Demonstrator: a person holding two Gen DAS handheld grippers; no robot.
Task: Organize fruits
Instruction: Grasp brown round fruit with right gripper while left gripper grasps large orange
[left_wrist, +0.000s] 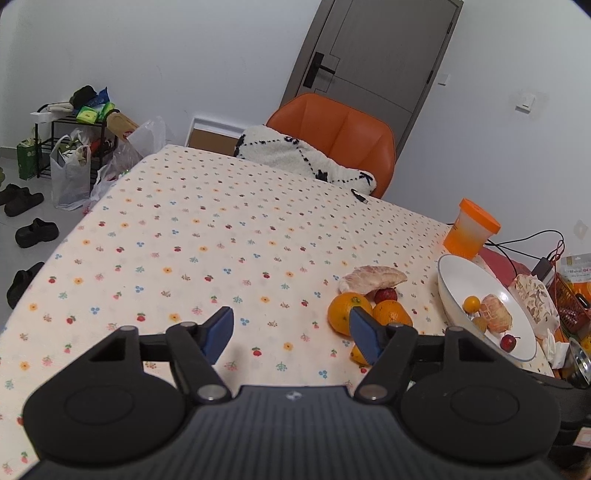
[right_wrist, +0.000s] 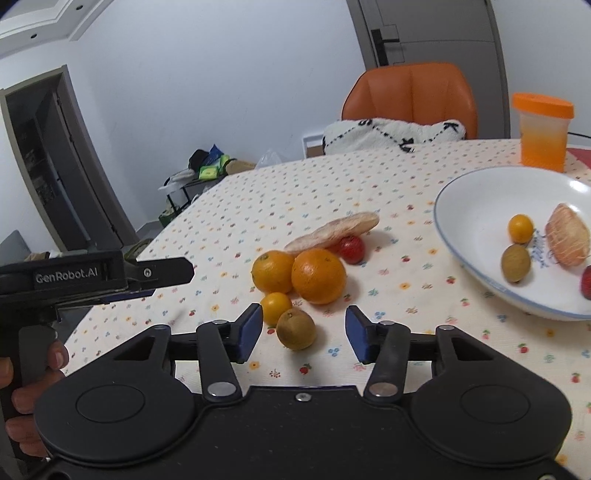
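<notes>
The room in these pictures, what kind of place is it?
Most likely a lived-in home, a dining corner. A table with a flowered tablecloth stands by an orange chair, with shoes and shopping bags on the floor near an interior door.

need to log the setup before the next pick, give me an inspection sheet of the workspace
surface: table under a flower-print cloth, flat.
job's things: two oranges, a small yellow fruit, a brown fruit, a red fruit and a peeled segment lie loose on the cloth; the white bowl already holds several fruits.
clutter: orange-lidded jar behind the bowl; packets and a basket at the table's edge.
grippers: left gripper open, empty; right gripper open, the brown fruit just ahead between its fingers.
cables: black and red leads near the jar.
surroundings: orange chair with a white throw, door, bags and shoes on the floor.
</notes>
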